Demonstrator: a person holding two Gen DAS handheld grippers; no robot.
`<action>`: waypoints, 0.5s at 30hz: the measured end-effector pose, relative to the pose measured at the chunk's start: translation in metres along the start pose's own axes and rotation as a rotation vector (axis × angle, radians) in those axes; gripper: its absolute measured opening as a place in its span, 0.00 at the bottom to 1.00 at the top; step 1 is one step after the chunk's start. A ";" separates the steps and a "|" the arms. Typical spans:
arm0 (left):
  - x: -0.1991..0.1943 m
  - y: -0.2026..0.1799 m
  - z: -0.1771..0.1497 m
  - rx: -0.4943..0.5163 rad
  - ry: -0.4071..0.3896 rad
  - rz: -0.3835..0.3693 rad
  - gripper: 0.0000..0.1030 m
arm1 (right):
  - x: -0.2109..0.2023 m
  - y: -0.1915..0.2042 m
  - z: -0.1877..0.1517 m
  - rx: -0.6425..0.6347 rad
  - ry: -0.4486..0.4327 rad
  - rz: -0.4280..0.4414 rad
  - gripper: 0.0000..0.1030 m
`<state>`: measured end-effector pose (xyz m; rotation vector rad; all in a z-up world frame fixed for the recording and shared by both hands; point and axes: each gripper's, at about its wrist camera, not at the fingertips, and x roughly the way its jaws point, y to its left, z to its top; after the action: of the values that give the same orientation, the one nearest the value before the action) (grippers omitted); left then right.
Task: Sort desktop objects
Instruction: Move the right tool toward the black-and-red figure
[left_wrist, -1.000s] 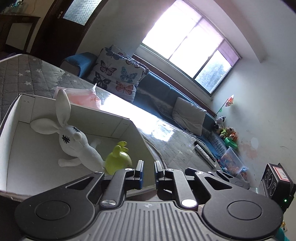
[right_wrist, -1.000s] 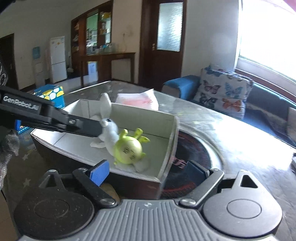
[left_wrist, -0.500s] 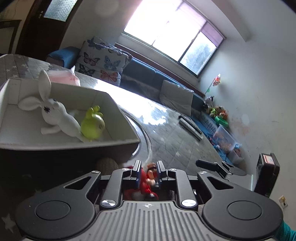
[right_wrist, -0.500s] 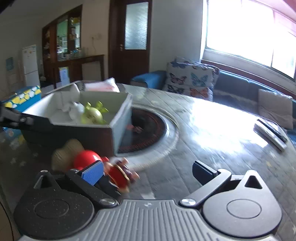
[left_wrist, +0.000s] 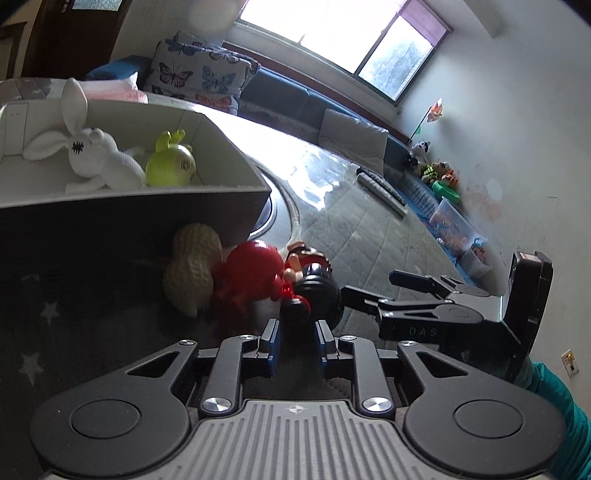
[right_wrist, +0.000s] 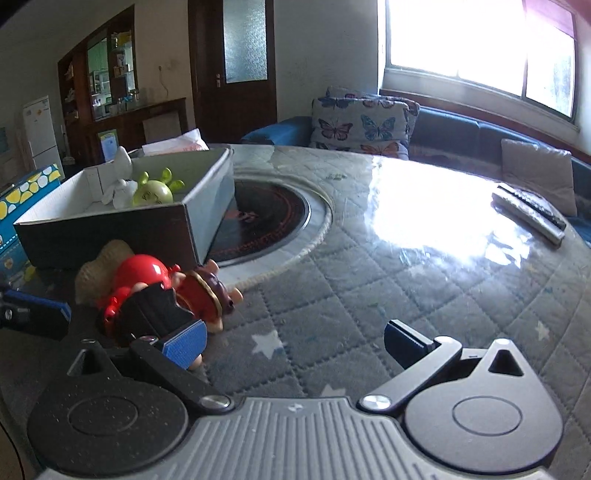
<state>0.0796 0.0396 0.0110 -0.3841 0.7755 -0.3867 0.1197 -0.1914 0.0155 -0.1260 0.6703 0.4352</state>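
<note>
A: How is the left tool (left_wrist: 294, 334) set?

B: Its jaws have just been opening and are parted a little; nothing is gripped. They are aimed at the dark round doll (left_wrist: 316, 286), which lies just ahead of the tips, so a grasp seems to be prepared.

A: And the right tool (right_wrist: 295, 341)?

B: It is spread wide and empty, having just been opening. Its left finger (right_wrist: 184, 341) is placed just beside the same heap of toys, and only bare quilted counter (right_wrist: 369, 295) is seen between the jaws.

A: What else is in that heap?

B: A red figure (left_wrist: 255, 277) is pressed against the doll, with a peanut-shaped toy (left_wrist: 192, 273) beside it, against the wall of the box (left_wrist: 147, 218) near the counter's front edge.

A: What has been sorted?

B: A white rabbit (left_wrist: 99, 155) and a green toy (left_wrist: 170, 166) are lying inside the box, so the heap is judged to be the part left to move.
</note>
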 end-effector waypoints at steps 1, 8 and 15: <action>0.002 0.000 -0.001 -0.003 0.006 -0.001 0.22 | 0.002 -0.002 -0.001 0.007 0.001 -0.015 1.00; 0.013 -0.001 0.000 -0.015 0.028 0.002 0.22 | 0.023 -0.015 -0.006 0.015 0.041 -0.065 1.00; 0.021 -0.002 -0.002 -0.023 0.045 0.002 0.22 | 0.026 -0.019 -0.007 0.023 0.033 -0.055 1.00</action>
<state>0.0913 0.0274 -0.0015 -0.3967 0.8248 -0.3856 0.1420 -0.2008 -0.0066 -0.1300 0.7024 0.3735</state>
